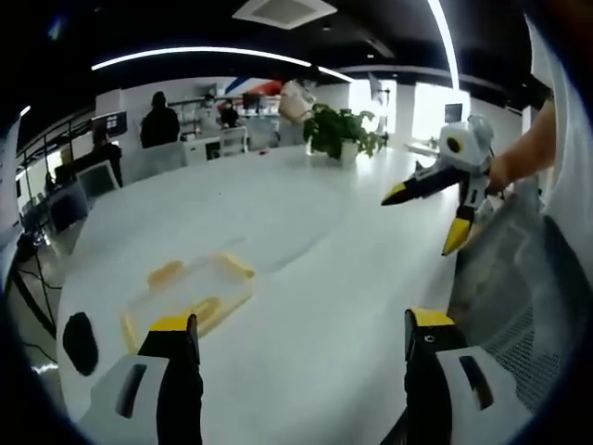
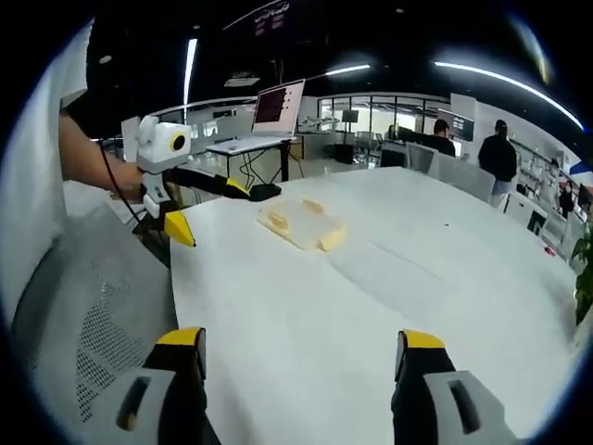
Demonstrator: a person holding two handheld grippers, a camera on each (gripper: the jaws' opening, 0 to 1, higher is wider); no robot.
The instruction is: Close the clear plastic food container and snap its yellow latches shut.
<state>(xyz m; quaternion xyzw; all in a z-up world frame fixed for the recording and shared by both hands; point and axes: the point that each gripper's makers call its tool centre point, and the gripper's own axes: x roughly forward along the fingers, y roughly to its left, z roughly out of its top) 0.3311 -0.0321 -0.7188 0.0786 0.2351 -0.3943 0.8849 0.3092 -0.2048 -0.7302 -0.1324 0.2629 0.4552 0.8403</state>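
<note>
The clear plastic food container (image 1: 190,292) with yellow latches lies flat on the white table (image 1: 306,241), just beyond my left gripper's left jaw. My left gripper (image 1: 301,323) is open and holds nothing. My right gripper (image 1: 424,219) hangs open above the table's right side, held by a hand. In the right gripper view the container (image 2: 301,222) lies further out on the table (image 2: 371,297), well past my open right gripper (image 2: 301,339). The left gripper (image 2: 208,209) hovers open just left of the container. Whether the lid is pressed down is unclear.
A small black object (image 1: 81,341) lies on the table beside the container. A grey mesh chair (image 1: 519,297) stands at the table's edge. A potted plant (image 1: 343,130) sits at the far end. A laptop (image 2: 278,107) stands on a desk behind, and people stand in the background.
</note>
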